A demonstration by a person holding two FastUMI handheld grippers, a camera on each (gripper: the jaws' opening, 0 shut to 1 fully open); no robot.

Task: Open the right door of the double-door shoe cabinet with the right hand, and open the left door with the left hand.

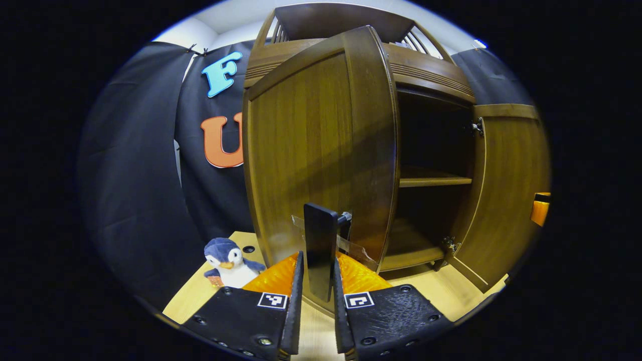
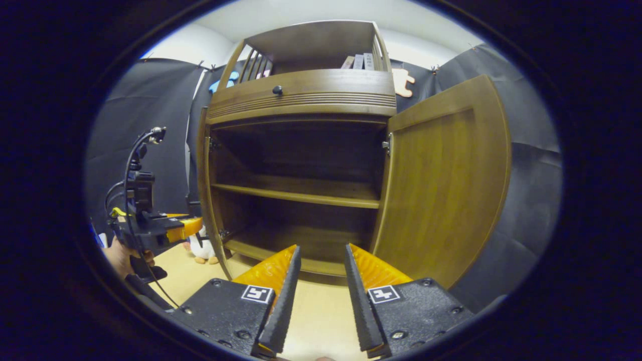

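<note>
Black cloth walls the booth behind a pale wooden floor board [image 1: 441, 293], on which the shoe cabinet [image 1: 426, 75] stands. In the left gripper view, the left door [image 1: 301, 150] is swung open toward the camera, filling the centre; its black handle [image 1: 321, 250] sits between the fingers of the left gripper [image 1: 318, 291], both pressing its sides. At 3 o'clock the right door [image 1: 506, 190] stands wide open, with bare shelves [image 1: 431, 178] between the doors. A plush penguin [image 1: 228, 260] sits on the board at 8 o'clock.

In the right gripper view, the right gripper [image 2: 320, 281] hangs with fingers apart, holding nothing, before the open cabinet interior [image 2: 301, 170]. The right door [image 2: 446, 185] stands open at 3 o'clock. At 9 o'clock a hand [image 2: 123, 258] holds the left gripper [image 2: 193, 225] by the left door's edge [image 2: 205, 190].
</note>
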